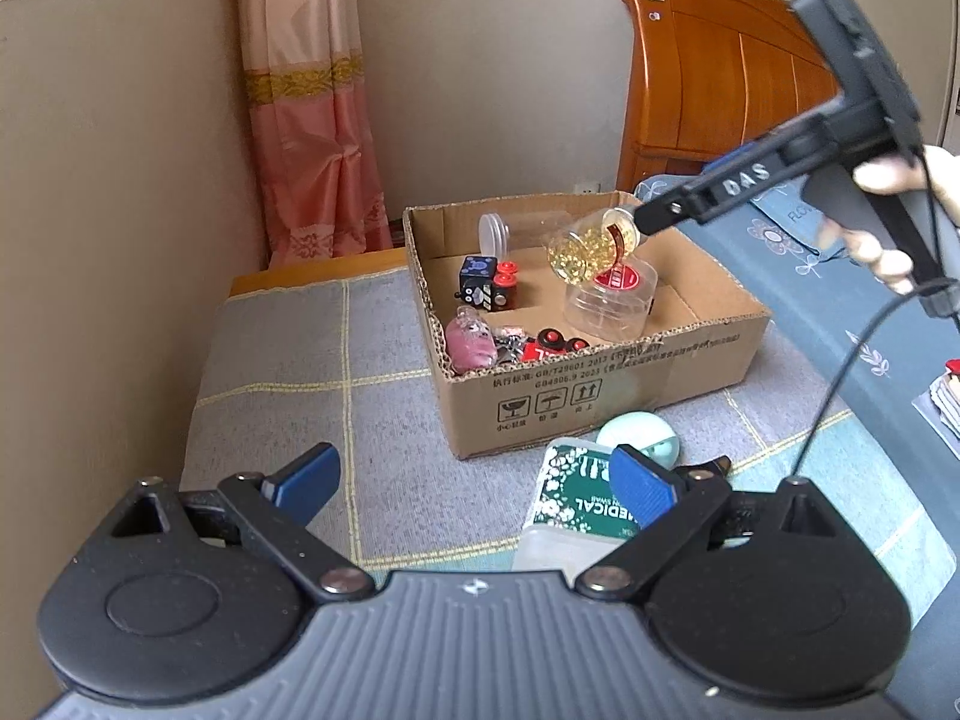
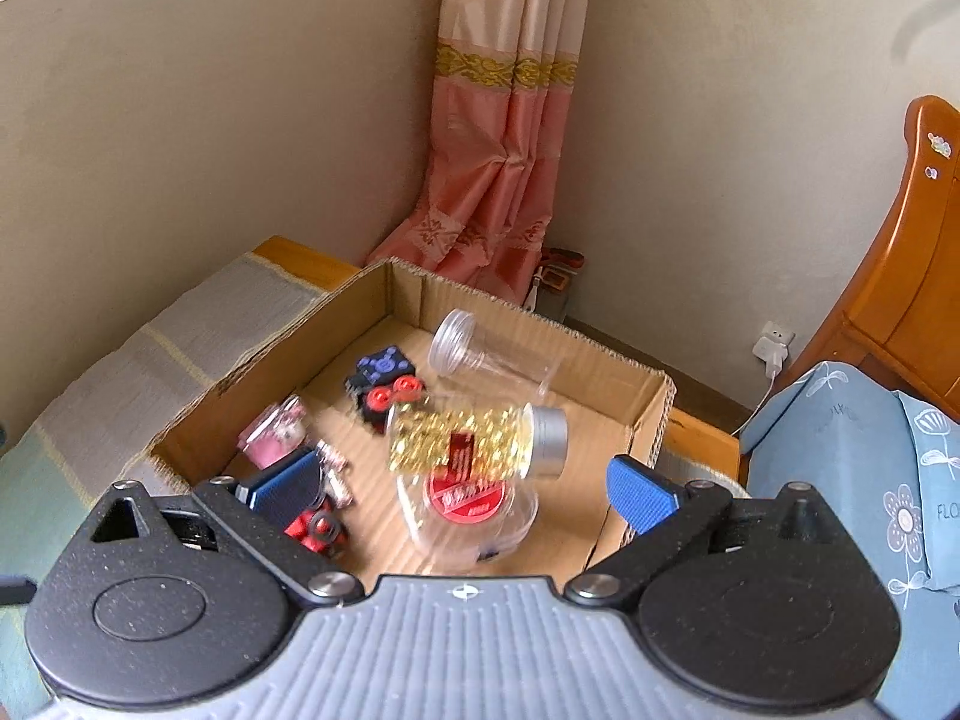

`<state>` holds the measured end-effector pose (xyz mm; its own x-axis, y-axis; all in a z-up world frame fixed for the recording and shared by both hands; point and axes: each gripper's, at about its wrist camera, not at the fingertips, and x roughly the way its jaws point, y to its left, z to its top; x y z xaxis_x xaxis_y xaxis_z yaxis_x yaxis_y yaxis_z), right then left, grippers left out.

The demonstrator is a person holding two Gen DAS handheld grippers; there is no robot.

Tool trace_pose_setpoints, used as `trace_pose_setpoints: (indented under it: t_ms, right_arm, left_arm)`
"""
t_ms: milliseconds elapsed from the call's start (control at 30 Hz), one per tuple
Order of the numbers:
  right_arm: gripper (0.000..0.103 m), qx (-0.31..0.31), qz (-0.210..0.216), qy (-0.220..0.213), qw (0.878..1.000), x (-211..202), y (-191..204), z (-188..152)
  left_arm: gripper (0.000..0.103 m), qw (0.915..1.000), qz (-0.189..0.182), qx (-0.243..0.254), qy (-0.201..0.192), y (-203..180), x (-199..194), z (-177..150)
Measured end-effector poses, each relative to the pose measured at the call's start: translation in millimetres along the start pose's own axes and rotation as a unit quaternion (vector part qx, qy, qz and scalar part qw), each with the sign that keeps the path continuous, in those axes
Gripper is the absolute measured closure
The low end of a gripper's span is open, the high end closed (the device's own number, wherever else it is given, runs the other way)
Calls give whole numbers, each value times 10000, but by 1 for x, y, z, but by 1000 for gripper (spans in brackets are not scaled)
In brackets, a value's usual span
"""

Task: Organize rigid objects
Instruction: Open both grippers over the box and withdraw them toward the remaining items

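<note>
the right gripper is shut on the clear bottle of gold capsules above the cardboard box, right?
No: the right gripper is open. The right wrist view shows its blue fingers spread wide, with the clear bottle of gold capsules loose between them above the cardboard box.

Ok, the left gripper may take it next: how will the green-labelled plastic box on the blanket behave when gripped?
The green-labelled box looks like thin translucent plastic, so probably rigid and light. It lies flat on the woven blanket, so a push should slide it, not roll it. Its smooth sides might slip in the open left gripper.
</note>
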<state>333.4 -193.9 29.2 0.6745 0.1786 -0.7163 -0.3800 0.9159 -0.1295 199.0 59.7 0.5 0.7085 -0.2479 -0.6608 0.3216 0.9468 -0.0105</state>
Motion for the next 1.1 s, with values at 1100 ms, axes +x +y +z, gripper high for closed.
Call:
trace_pose_setpoints:
  t_ms: [1100]
  right_arm:
    - [0, 194, 128, 485, 9986, -23, 115, -162]
  left_arm:
    - [7, 9991, -6, 102, 414, 1, 11, -32]
